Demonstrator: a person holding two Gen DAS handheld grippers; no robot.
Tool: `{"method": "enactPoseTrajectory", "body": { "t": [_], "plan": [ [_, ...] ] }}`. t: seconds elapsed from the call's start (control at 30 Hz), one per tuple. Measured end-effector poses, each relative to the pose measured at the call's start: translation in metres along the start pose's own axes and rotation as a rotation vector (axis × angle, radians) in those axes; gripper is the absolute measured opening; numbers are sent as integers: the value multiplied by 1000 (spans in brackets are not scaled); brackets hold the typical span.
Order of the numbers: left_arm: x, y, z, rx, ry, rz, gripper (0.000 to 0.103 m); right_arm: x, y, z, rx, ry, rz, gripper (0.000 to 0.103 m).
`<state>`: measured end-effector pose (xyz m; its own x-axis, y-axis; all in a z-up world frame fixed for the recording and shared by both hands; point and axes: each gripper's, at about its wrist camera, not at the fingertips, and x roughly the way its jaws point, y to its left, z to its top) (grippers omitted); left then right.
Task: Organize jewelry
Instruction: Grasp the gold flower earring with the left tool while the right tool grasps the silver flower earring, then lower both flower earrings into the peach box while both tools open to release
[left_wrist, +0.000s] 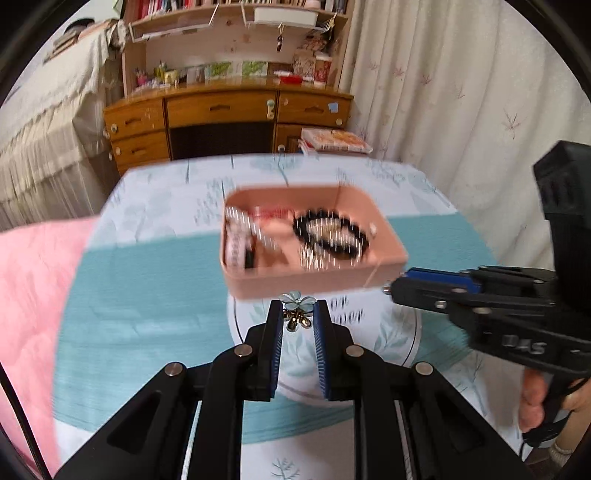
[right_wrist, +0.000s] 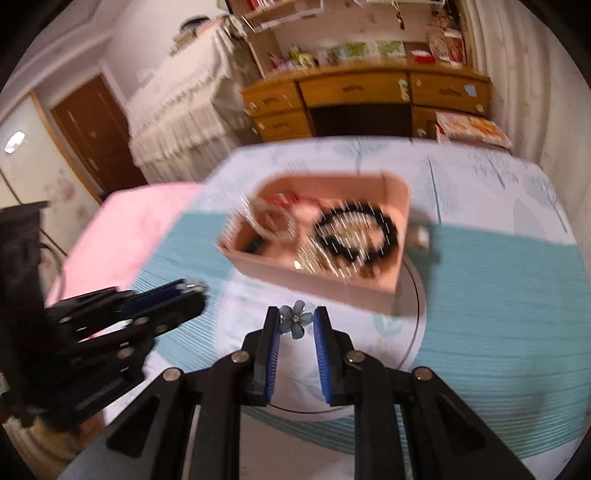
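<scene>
In each tongs, one flower earring (left_wrist: 297, 301).

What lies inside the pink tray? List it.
Inside the pink rectangular plastic tray: a black beaded bracelet, a pale patterned band at the left end, something red at the back, and glinting metal pieces. Motion blur and overlap hide anything underneath.

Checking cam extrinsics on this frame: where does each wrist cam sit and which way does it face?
Left wrist: on the left gripper, facing forward along its fingers at the pink jewelry box; a blue flower ornament sits between the fingertips; the right gripper and a hand show at the right edge.
Right wrist: on the right gripper, facing the same box; a blue flower ornament between its fingertips; left gripper at left.
Shared: box, black bead bracelet, round plate, wooden desk.
</scene>
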<state>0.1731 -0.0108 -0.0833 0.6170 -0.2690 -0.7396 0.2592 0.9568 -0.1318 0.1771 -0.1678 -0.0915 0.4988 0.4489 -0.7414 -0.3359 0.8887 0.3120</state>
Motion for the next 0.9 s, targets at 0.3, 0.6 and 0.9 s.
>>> {"method": "enactPoseTrajectory", "body": {
  "t": [0.3,0.6,0.9],
  "plan": [
    [-17,1,88,0,-45,25,14,-26,4,81,82,-104,69,19],
    [46,7,101,-19,86,30,14,40,-24,93,245,22,117,20],
    [62,15,83,-22,109,45,36,81,-33,84,311,125,153,30]
  ]
}}
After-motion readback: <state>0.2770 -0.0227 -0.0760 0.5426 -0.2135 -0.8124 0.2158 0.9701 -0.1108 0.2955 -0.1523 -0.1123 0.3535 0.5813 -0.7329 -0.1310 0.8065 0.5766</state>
